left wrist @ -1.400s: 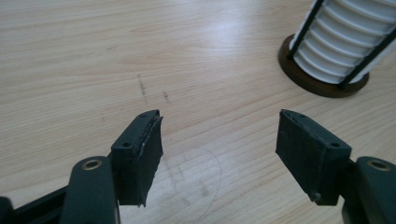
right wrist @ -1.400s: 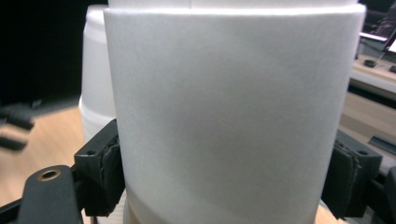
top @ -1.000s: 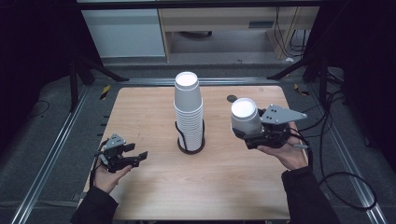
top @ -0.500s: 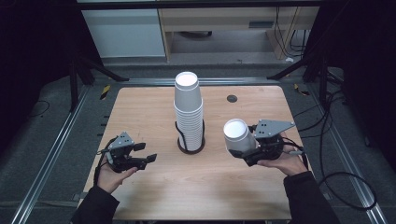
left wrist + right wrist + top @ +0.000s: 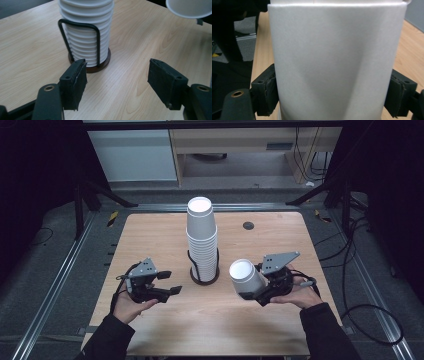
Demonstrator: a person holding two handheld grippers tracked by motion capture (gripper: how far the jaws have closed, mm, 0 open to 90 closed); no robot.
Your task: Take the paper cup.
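We see the left tool (image 5: 167, 284) held above the table (image 5: 150, 235) with its jaws apart and nothing between them. At centre, the stack of white paper cups (image 5: 202, 240) stands in its wire holder (image 5: 204, 276). The right tool (image 5: 250, 290) grips one paper cup (image 5: 246, 276), tilted, right of the stack.

White paper cup (image 5: 247, 276) tilted, clamped above table, right of stack.

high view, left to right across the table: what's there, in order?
left gripper → stack of paper cups in its wire holder → single paper cup → right gripper holding that cup
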